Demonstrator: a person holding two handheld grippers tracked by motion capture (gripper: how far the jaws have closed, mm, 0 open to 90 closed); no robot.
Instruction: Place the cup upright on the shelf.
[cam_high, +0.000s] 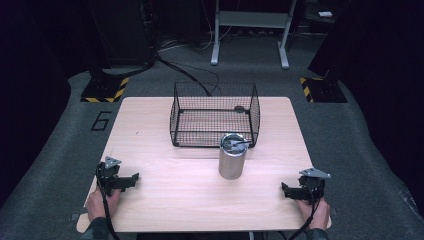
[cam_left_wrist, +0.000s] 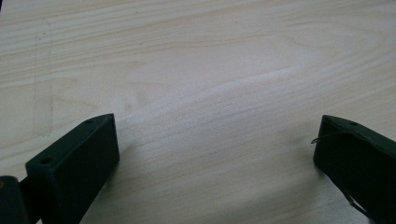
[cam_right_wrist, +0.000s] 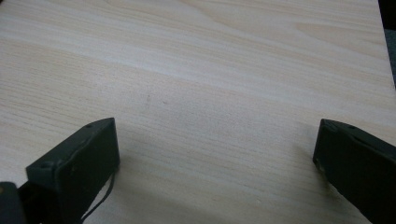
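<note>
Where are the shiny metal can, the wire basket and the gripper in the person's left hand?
metal can (cam_high: 231, 163), high view, its side wall.
wire basket (cam_high: 215, 132), high view, its front mesh wall.
left gripper (cam_high: 131, 180), high view, between its jaw tips.

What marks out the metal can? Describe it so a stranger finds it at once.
On the light wooden table stands a black wire mesh basket. Just in front of its right corner stands the upright silver cylindrical metal can, apparently touching nothing, the only shiny solid thing there.
</note>
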